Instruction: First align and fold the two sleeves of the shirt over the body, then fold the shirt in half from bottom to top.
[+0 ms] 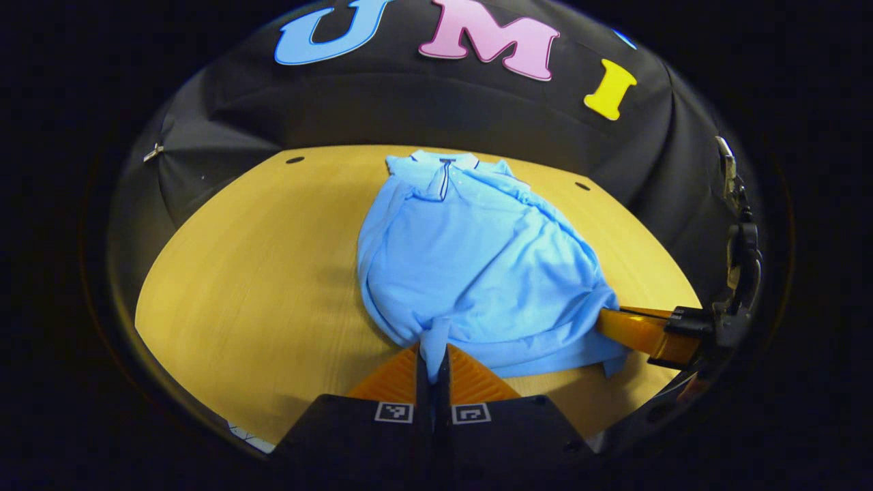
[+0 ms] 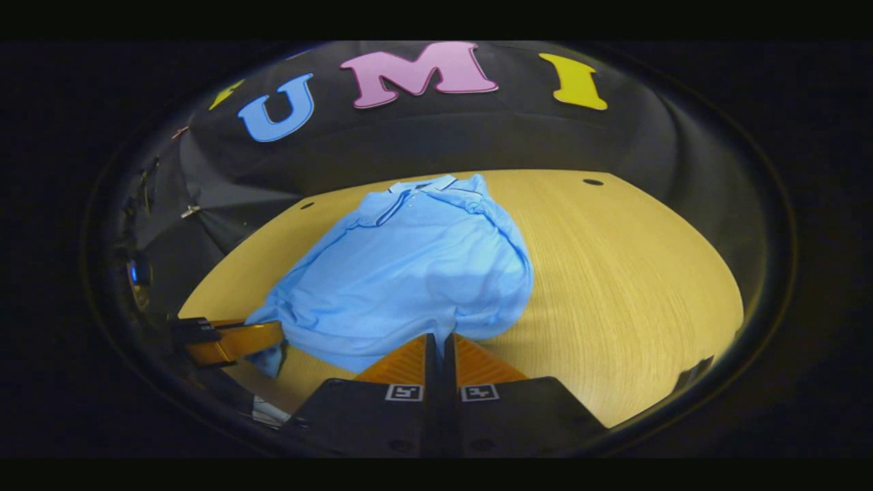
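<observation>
A light blue polo shirt (image 1: 470, 262) lies on the wooden table (image 1: 259, 286), collar at the far end, sleeves folded in over the body. My left gripper (image 1: 432, 351) is shut on the shirt's bottom hem at its near left corner, and the cloth bunches between the fingers. In the right gripper view the same shirt (image 2: 409, 273) rises in a hump, and my right gripper (image 2: 440, 339) is shut on the hem at the other corner. The right gripper (image 1: 614, 320) also shows at the shirt's right edge in the left gripper view, and the left gripper (image 2: 262, 337) at the left in the right gripper view.
The table's far edge meets the black cloth wall (image 1: 436, 109). Small dark holes (image 1: 294, 160) mark the tabletop near its far corners. Bare wood (image 2: 634, 273) spreads to the right of the shirt in the right gripper view.
</observation>
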A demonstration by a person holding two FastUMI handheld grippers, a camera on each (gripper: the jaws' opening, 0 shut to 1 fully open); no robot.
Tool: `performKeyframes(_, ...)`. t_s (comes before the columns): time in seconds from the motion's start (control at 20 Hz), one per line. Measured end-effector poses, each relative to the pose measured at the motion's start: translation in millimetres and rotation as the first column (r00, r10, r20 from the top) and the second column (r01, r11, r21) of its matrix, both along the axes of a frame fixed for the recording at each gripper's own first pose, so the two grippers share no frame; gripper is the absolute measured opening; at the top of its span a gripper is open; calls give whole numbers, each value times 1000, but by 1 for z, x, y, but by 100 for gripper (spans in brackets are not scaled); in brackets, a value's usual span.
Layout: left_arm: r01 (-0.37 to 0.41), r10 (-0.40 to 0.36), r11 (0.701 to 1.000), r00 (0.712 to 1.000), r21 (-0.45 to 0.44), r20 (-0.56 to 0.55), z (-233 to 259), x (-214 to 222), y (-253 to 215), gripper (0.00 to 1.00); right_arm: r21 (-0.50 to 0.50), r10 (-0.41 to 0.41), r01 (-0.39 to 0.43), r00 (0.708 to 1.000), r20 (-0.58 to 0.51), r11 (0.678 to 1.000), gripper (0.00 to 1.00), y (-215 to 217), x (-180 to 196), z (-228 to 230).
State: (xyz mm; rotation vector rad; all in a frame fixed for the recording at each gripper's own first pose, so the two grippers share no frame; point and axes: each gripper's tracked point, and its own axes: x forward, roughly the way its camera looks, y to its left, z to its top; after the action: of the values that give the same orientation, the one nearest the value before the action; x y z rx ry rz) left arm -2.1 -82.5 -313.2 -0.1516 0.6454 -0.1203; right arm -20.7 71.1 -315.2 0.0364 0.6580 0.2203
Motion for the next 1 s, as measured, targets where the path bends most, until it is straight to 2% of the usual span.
performKeyframes(0.05, -3, 3, 1000, 1000, -6, 1, 7, 1, 0, 6, 3, 1, -1, 1000, 20, 1000, 11, 1, 4, 7)
performKeyframes(0.1, -5, 5, 1000, 1000, -13, 5, 16, 3, 0, 6, 13, -5, 4, 999, 38, 1000, 10, 2, 10, 14)
performKeyframes(0.25, -7, 9, 999, 999, -47, 46, 45, 20, -2, 6, 43, -35, 31, 994, 99, 999, 5, 1, 35, 39)
performKeyframes(0.3, -5, 8, 998, 998, -55, 63, 54, 29, -3, 6, 45, -36, 31, 992, 117, 998, 0, 0, 45, 46)
performKeyframes(0.35, 0, 5, 998, 997, -62, 80, 65, 39, -5, 6, 43, -37, 32, 990, 134, 999, 11, -2, 54, 52)
performKeyframes(0.45, 9, -1, 998, 993, -66, 121, 85, 61, -6, 6, 42, -37, 30, 984, 175, 999, 8, -3, 77, 67)
performKeyframes(0.6, 27, -19, 999, 983, -41, 185, 103, 103, -9, 6, 41, -35, 26, 975, 218, 999, 5, -4, 117, 81)
performKeyframes(0.65, 27, -20, 999, 980, -30, 198, 106, 118, -8, 6, 43, -40, 31, 975, 218, 999, 0, -4, 131, 80)
performKeyframes(0.7, 20, -14, 999, 978, -29, 210, 110, 135, -7, 11, 54, -47, 36, 973, 227, 998, 5, -3, 148, 84)
performKeyframes(0.75, 12, -3, 999, 975, -40, 222, 114, 153, -7, 6, 59, -52, 38, 968, 245, 997, 4, 0, 165, 89)
performKeyframes(0.85, -14, 31, 998, 968, -68, 248, 126, 189, -1, 6, 46, -40, 28, 956, 291, 999, 0, 4, 203, 99)
performKeyframes(0.95, -42, 62, 996, 961, -80, 269, 135, 224, 9, 6, 41, -25, 12, 945, 326, 999, 0, 10, 236, 109)
performKeyframes(1.0, -47, 72, 994, 958, -95, 279, 140, 244, 12, 6, 39, -19, 6, 940, 342, 999, 5, 12, 254, 112)
